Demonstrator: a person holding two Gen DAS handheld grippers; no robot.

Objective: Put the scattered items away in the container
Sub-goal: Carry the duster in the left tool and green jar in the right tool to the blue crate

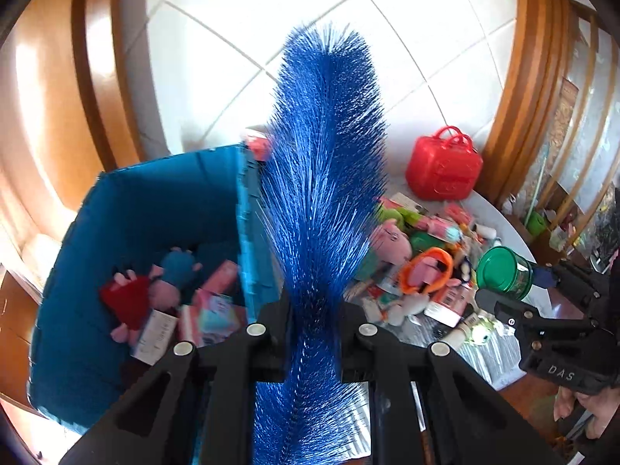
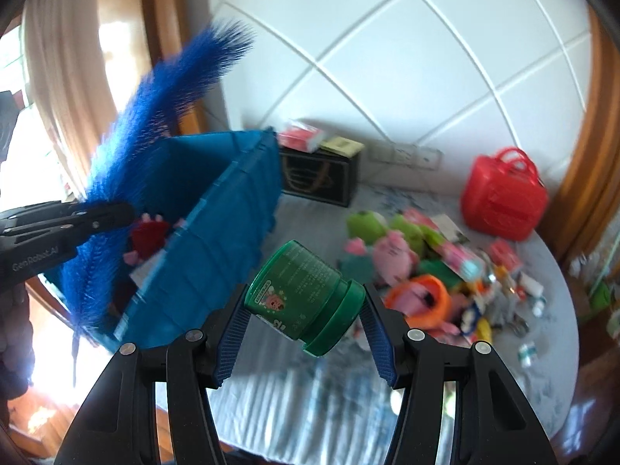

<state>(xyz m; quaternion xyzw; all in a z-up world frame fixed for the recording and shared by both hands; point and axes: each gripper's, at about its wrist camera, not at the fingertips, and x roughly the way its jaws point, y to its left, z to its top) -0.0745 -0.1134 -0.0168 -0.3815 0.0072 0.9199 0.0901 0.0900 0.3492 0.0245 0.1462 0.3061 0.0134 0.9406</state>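
Note:
My left gripper (image 1: 313, 329) is shut on a long blue bristle brush (image 1: 321, 178) and holds it upright beside the right wall of the blue crate (image 1: 155, 193). The brush also shows in the right wrist view (image 2: 128, 155), over the crate (image 2: 232, 209). My right gripper (image 2: 304, 319) is shut on a green jar (image 2: 302, 294), tilted, in the air right of the crate. The jar also shows in the left wrist view (image 1: 503, 271). The crate holds plush toys (image 1: 155, 286) and small boxes.
A pile of plush toys and packets (image 2: 426, 271) lies on the cloth-covered round table (image 2: 310, 387). A red toy case (image 2: 503, 197) stands at the back right. A dark box (image 2: 317, 178) with small packets on top stands behind the crate. Tiled wall behind.

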